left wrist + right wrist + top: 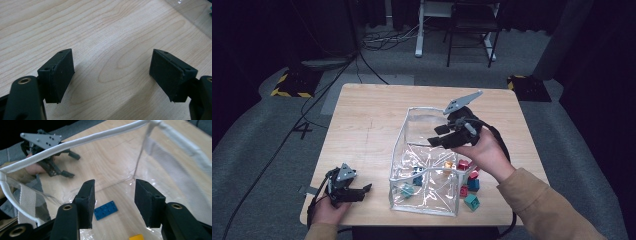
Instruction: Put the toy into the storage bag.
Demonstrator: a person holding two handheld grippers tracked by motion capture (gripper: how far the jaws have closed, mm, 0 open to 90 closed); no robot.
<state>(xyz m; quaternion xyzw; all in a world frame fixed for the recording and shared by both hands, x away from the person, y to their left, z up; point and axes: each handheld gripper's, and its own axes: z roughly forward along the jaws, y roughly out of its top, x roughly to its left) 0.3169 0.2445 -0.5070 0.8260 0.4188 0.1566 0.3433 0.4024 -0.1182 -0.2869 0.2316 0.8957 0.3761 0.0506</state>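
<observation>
One clear plastic bag with white piping point(422, 150); two black two-jaw grippers, left point(362, 191), right point(438, 136); several small coloured toy bricks point(471, 201), exact count unclear.

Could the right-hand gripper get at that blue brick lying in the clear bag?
Probably yes. The right gripper hangs over the clear bag's open top, fingers apart and empty, with the blue brick lying flat just below and nothing between them.
</observation>
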